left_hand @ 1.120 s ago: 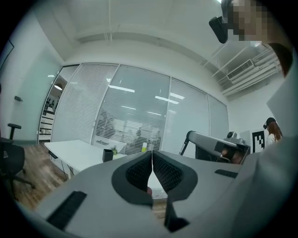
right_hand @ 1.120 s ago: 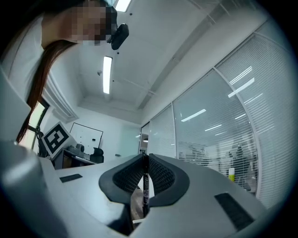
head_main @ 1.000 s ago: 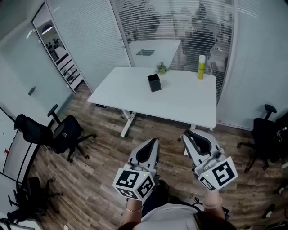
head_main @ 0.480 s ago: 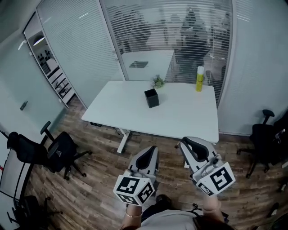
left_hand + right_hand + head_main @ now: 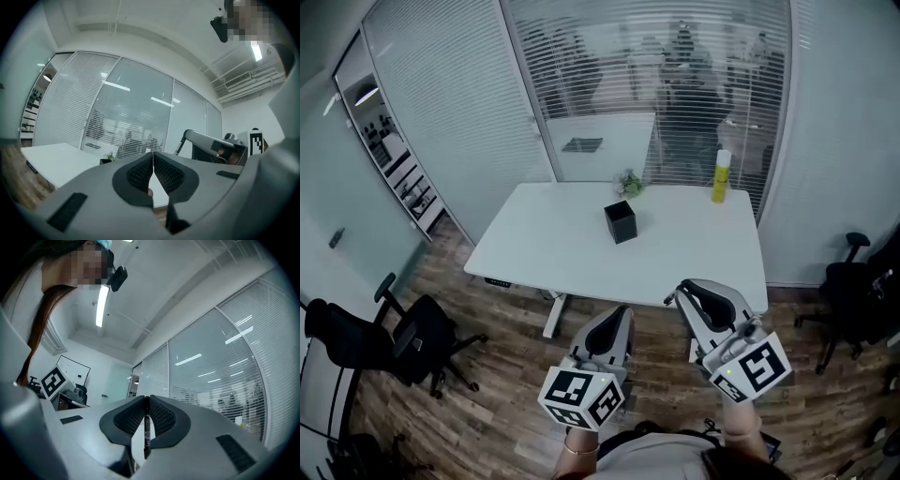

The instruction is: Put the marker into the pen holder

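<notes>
Black marker (image 5: 146, 430) is sitting clamped in my right gripper (image 5: 705, 292); I am holding my left gripper (image 5: 612, 319) with jaws together, empty, well apart from the pen holder (image 5: 621, 222) on the table (image 5: 703, 248).

Both grippers held side by side, low in front of the body, pointing away from it.

The left gripper (image 5: 622, 312) has its jaws pressed together at the tips with nothing gripped between them. The right gripper (image 5: 686, 291) is just beside it, not touching, angled slightly inward. Its jaws are clamped on a thin black marker (image 5: 146, 427) that runs along the gap. Each gripper's cube faces the head camera, and the left wrist (image 5: 578, 437) shows below its cube.
</notes>
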Action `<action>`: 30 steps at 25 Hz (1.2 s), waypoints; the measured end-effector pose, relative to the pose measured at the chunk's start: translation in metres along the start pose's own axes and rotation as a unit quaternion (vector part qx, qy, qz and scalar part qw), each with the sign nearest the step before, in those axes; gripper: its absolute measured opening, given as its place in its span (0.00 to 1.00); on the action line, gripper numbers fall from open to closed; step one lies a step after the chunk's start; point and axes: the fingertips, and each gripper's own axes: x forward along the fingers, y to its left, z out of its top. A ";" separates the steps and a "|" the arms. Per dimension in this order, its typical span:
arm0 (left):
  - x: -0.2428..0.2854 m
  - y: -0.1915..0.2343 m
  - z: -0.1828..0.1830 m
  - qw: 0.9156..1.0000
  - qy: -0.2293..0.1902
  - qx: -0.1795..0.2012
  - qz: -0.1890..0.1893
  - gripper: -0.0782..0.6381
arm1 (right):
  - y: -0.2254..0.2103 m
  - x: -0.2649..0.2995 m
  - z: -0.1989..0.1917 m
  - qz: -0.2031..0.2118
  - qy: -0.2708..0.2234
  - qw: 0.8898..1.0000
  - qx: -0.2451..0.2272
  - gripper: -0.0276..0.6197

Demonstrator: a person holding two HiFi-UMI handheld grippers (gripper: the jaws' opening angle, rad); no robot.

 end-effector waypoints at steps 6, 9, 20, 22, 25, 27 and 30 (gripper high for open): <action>0.008 0.034 0.000 1.000 0.005 -0.002 -0.006 0.14 | 0.002 0.035 -0.007 -0.011 0.000 1.000 -0.005 0.13; 0.018 0.048 -0.002 1.000 0.010 -0.008 -0.008 0.14 | -0.004 0.048 -0.012 -0.016 0.004 1.000 -0.004 0.13; 0.058 0.080 -0.011 1.000 0.020 -0.021 -0.009 0.14 | -0.035 0.080 -0.034 -0.025 0.008 1.000 0.008 0.13; 0.066 0.088 -0.011 1.000 0.020 -0.023 -0.005 0.14 | -0.042 0.088 -0.039 -0.023 0.007 1.000 0.012 0.13; 0.085 0.099 -0.008 1.000 0.022 -0.017 0.001 0.14 | -0.057 0.102 -0.045 -0.018 0.004 1.000 0.018 0.13; 0.099 0.107 -0.004 1.000 0.021 -0.014 0.003 0.14 | -0.067 0.114 -0.049 -0.013 0.002 1.000 0.019 0.13; 0.119 0.119 -0.001 1.000 0.022 -0.011 0.006 0.14 | -0.081 0.132 -0.056 -0.007 0.000 1.000 0.023 0.13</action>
